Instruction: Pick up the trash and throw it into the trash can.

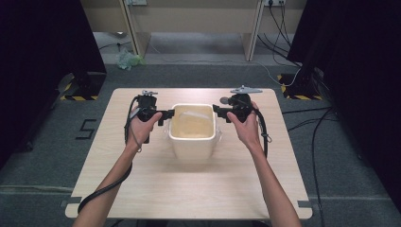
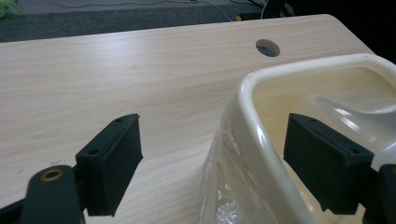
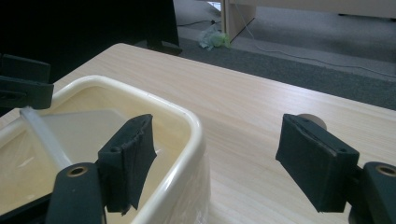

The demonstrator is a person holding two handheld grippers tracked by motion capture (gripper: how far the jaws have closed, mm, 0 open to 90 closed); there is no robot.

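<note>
On the wooden table (image 1: 156, 189), a cream bin (image 1: 193, 142) with a clear liner (image 2: 224, 186) is being straddled at opposite rims by the wide-open, empty left gripper (image 2: 233, 158) and right gripper (image 3: 215, 158), so closing on rim and, seemingly, liner is being called for next.

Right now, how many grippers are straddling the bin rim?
2. The left gripper straddles the bin's left rim, jaws open; the right gripper straddles the opposite rim, jaws open. Neither has clamped.
</note>
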